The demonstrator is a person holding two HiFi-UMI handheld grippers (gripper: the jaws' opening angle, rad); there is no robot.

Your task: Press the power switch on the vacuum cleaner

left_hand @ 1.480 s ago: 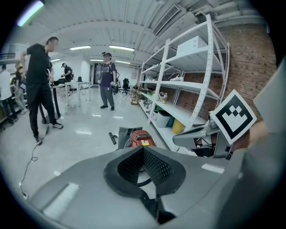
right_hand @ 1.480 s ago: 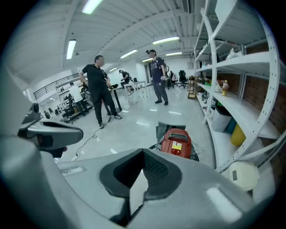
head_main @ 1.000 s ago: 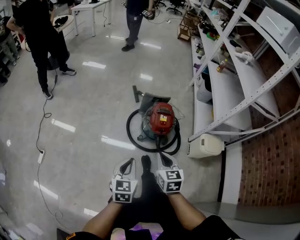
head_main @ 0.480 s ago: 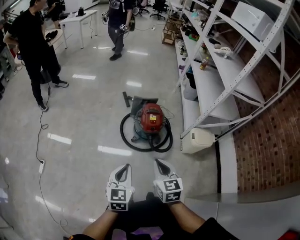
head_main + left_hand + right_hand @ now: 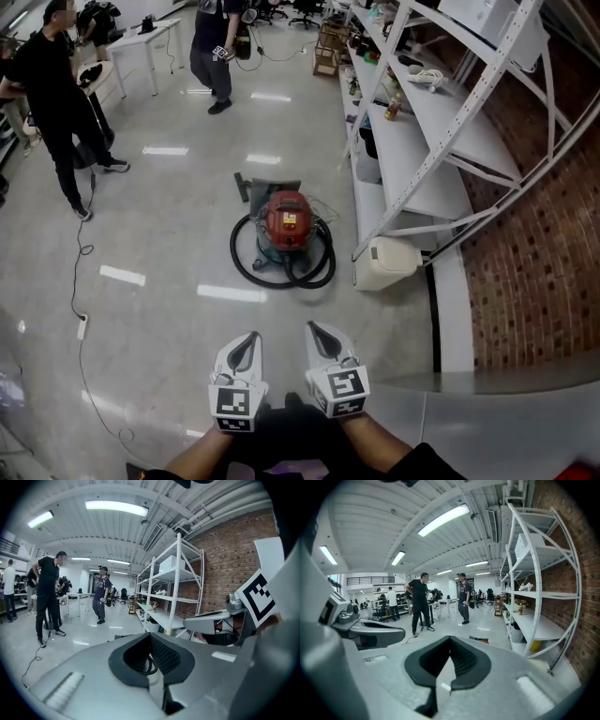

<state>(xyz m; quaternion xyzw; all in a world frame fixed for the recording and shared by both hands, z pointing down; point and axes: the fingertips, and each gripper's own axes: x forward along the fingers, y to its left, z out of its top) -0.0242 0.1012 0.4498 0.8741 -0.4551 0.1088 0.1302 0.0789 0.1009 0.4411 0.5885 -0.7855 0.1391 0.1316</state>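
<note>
Head view: the red vacuum cleaner [image 5: 284, 223] stands on the floor [image 5: 169, 309] with its black hose [image 5: 251, 274] coiled around it. It sits just beside the foot of the white shelving rack [image 5: 427, 150], well ahead of both claws. The left claw [image 5: 247, 339] and right claw [image 5: 319, 330] are held low and side by side, close to the body, pointing toward the machine. I judge this an approach, with the switch out of reach.

Left gripper view: the jaws are pressed together, with nothing between them.

Right gripper view: likewise closed and empty, giving a blunt tip that suits pushing a switch.
</note>
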